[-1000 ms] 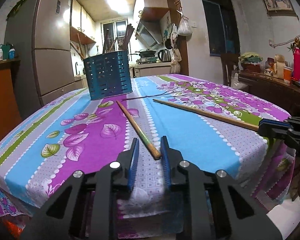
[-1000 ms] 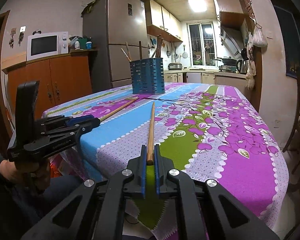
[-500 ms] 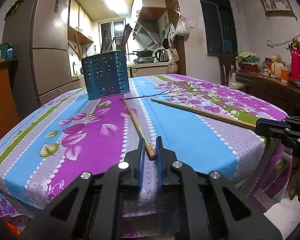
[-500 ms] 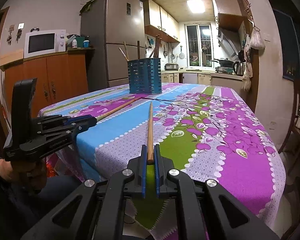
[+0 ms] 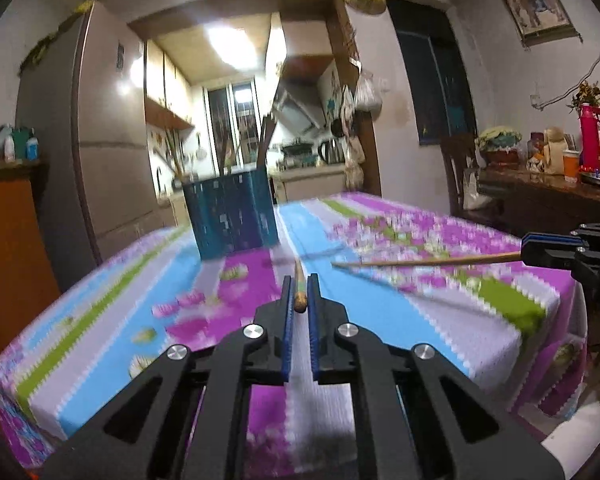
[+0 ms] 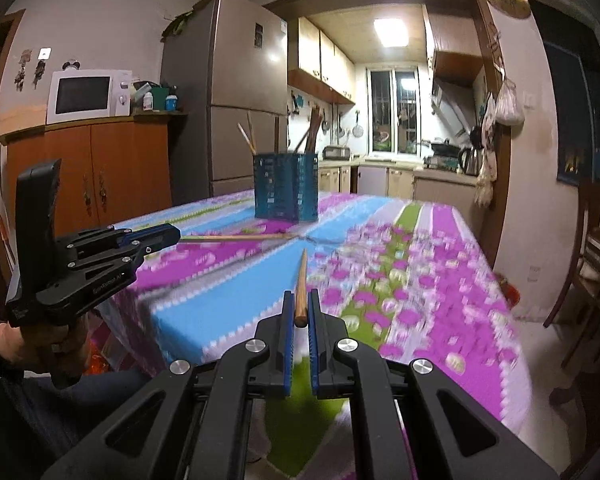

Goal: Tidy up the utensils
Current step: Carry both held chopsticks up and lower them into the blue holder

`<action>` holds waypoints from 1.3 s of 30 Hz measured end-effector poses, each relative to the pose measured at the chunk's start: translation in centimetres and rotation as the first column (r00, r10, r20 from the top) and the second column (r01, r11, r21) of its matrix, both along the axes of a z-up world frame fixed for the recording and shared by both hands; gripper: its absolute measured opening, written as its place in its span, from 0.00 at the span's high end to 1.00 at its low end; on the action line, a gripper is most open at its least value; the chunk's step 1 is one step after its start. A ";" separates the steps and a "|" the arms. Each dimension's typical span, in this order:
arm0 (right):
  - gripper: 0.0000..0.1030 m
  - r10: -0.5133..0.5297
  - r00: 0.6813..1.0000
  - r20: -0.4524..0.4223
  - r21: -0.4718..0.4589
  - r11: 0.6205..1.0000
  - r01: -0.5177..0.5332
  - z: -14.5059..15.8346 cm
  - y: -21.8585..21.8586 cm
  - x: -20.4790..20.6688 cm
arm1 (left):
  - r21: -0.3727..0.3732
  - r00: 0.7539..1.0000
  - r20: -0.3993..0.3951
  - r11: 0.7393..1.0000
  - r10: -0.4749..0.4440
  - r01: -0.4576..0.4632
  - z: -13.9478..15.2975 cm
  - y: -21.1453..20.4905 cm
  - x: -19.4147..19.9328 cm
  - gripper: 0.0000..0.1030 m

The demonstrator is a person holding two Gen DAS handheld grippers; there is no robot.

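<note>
One chopstick point(image 5: 300, 294) is being gripped at its thick butt end by the left gripper point(image 5: 300, 304), whose blue pads are being pressed shut on it. Its long axis is being pointed straight ahead along the fingers, with the thin tip aimed at the blue utensil holder point(image 5: 232, 216) standing further back on the table point(image 5: 380, 320). In the right wrist view this same stick point(image 6: 236, 237) is being seen held level above the cloth, running from the left gripper point(image 6: 172, 236) toward the holder point(image 6: 286, 188).

A second chopstick point(image 6: 301, 292) is being clamped in the same way by the right gripper point(image 6: 301, 312), closed tight on the butt end, with the shaft being directed forward and slightly up toward the right of the holder. From the left wrist view it point(image 5: 424, 261) is being seen lying crosswise, its tip pointing left, held by the right gripper point(image 5: 528, 252).

The holder is being kept near the far middle of the floral tablecloth, with other sticks already standing in it. Open cloth is being left between both tips and the holder; the near table edge is lying just below the grippers.
</note>
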State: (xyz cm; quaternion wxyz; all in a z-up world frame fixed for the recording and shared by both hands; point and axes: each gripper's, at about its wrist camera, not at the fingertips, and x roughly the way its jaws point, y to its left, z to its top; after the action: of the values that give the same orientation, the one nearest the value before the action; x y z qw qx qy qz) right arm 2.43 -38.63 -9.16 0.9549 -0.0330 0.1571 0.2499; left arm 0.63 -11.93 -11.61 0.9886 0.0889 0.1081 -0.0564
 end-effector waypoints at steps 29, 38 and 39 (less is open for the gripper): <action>0.93 -0.006 0.998 0.064 0.017 1.000 0.005 14.6 2.4 13.0 | -0.088 0.991 0.100 0.991 -0.094 0.103 11.9 2.0 11.1 0.95; 0.93 -0.008 0.999 0.033 0.030 1.000 0.007 17.6 3.8 15.1 | -0.149 0.989 0.063 0.979 -0.132 0.140 14.5 5.3 12.8 0.95; 0.93 -0.007 0.999 0.034 0.028 1.000 0.006 18.0 4.1 15.2 | -0.147 0.989 0.068 0.979 -0.133 0.142 15.1 5.4 12.9 0.95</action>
State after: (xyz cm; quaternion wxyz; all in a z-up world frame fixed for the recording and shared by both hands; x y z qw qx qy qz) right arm 17.65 -34.53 8.86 0.9586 -0.0235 0.1374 0.2481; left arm 13.52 -6.50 3.49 0.9889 0.0226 0.0683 -0.1302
